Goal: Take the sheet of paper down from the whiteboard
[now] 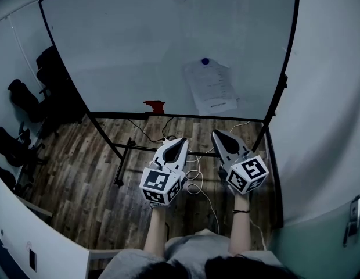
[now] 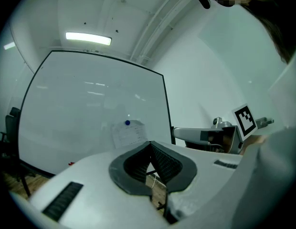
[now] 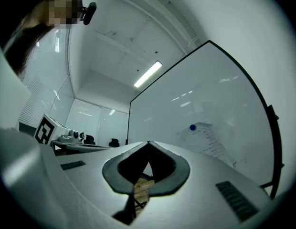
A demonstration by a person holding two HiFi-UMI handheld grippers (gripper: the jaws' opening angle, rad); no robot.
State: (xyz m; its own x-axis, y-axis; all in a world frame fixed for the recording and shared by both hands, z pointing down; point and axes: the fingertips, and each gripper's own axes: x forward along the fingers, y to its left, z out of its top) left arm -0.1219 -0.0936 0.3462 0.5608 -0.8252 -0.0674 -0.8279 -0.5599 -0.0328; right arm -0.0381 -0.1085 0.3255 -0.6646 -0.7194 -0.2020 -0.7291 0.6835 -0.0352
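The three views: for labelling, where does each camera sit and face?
Head view: on the person's head, looking steeply down at the whiteboard; forearms, left hand-held gripper and right hand-held gripper show.
Left gripper view: on the left hand-held gripper, looking along its shut jaws at the whiteboard; the right one shows alongside.
Right gripper view: on the right hand-held gripper, facing the whiteboard over its shut jaws.
Shared: all show the sheet of paper under its blue magnet.

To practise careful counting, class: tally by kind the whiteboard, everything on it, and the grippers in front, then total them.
Whiteboard: 1
Sheet of paper: 1
Blue magnet: 1
Small red object at the lower edge: 1
Grippers: 2 (left gripper, right gripper)
Total: 6
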